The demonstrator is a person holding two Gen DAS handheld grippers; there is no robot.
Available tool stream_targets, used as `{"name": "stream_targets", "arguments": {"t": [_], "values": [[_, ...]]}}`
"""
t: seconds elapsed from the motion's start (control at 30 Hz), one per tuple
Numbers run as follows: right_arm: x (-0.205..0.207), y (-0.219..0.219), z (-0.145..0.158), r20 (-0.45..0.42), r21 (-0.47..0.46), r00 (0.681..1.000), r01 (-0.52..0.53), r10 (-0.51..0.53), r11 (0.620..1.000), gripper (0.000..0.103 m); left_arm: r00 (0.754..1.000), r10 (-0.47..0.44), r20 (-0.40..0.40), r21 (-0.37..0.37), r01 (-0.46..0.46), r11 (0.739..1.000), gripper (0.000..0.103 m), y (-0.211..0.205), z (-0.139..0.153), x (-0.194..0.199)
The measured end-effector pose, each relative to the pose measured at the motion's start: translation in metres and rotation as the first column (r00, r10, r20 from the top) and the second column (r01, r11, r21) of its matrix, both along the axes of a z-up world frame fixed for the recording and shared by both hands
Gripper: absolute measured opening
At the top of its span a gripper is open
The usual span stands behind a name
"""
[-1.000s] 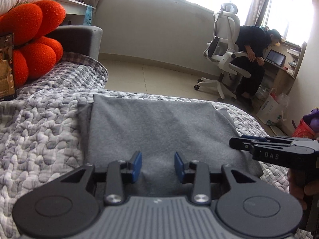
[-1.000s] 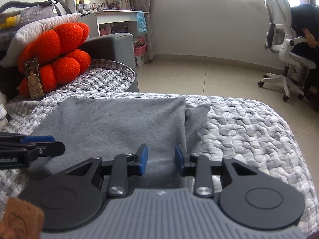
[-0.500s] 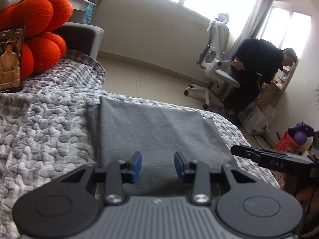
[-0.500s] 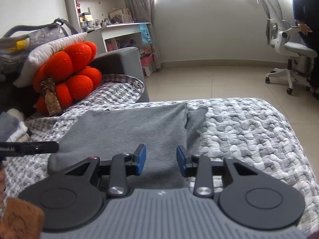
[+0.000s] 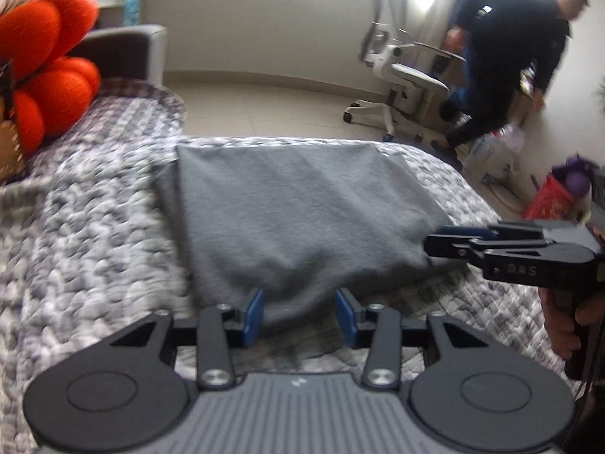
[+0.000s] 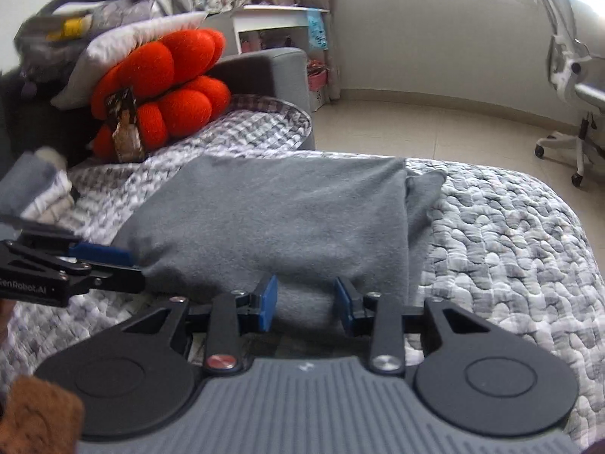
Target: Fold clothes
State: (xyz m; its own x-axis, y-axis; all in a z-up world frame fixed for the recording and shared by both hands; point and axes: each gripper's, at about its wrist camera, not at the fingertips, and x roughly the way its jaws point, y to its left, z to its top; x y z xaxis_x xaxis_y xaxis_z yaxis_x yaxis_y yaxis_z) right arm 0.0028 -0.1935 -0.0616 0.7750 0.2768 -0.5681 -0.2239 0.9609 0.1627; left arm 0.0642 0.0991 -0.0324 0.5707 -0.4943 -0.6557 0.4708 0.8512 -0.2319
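— So, from the left wrist, what have you got?

— My left gripper point(image 5: 300, 312) has the near edge of the grey garment point(image 5: 295, 212) bunched between its blue pads. The jaws are opening, but the fabric touches both pads. The garment lies folded on the quilted bed point(image 5: 94, 246), its near edge lifted a little.

— And the other one?

— My right gripper point(image 5: 438, 242) comes in from the right side, its tips closed on the garment's near right corner.

— Any containers?

— A red basket point(image 5: 548, 200) stands on the floor past the bed, with a purple thing point(image 5: 576, 179) sticking out of its top; it is too blurred to name.

— Now the right wrist.

— My right jaws sit partly open, clamped on a fold of the same near edge. A grey bag point(image 6: 75, 19) sits up on the sofa with something yellow point(image 6: 73, 28) in it.
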Motion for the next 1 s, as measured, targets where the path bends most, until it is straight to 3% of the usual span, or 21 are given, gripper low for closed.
{"name": "stream_targets", "arguments": {"t": [0.13, 0.27, 0.37, 0.6, 0.77, 1.0], "values": [[0.002, -0.012, 0.009, 0.006, 0.107, 0.999, 0.031, -0.032, 0.994, 0.039, 0.993, 0.067, -0.1, -0.149, -0.081, 0.986, 0.063, 0.035, 0.005, 0.013], [0.007, -0.015, 0.012, -0.02, 0.2, 0.999, 0.035, -0.032, 0.979, 0.039, 0.964, 0.11, -0.243, -0.298, -0.182, 0.937, 0.065, 0.064, -0.003, 0.028], [0.006, -0.006, 0.014, -0.019, 0.212, 1.0, -0.001, 0.005, 0.977, 0.039, 0.929, 0.12, -0.349, -0.353, -0.249, 0.902, 0.068, 0.076, -0.017, 0.036], [-0.007, 0.052, 0.021, 0.067, 0.085, 0.974, -0.221, 0.216, 0.972, 0.049, 0.87, 0.138, -0.474, -0.416, -0.359, 0.835, 0.071, 0.087, -0.037, 0.042], [-0.012, 0.104, 0.011, 0.068, -0.074, 0.932, -0.352, 0.357, 0.933, 0.049, 0.856, 0.14, -0.497, -0.445, -0.39, 0.806, 0.071, 0.088, -0.042, 0.04], [-0.005, 0.151, -0.005, 0.065, -0.2, 0.896, -0.42, 0.44, 0.885, 0.049, 0.853, 0.13, -0.506, -0.457, -0.393, 0.798, 0.072, 0.08, -0.045, 0.044]]}}
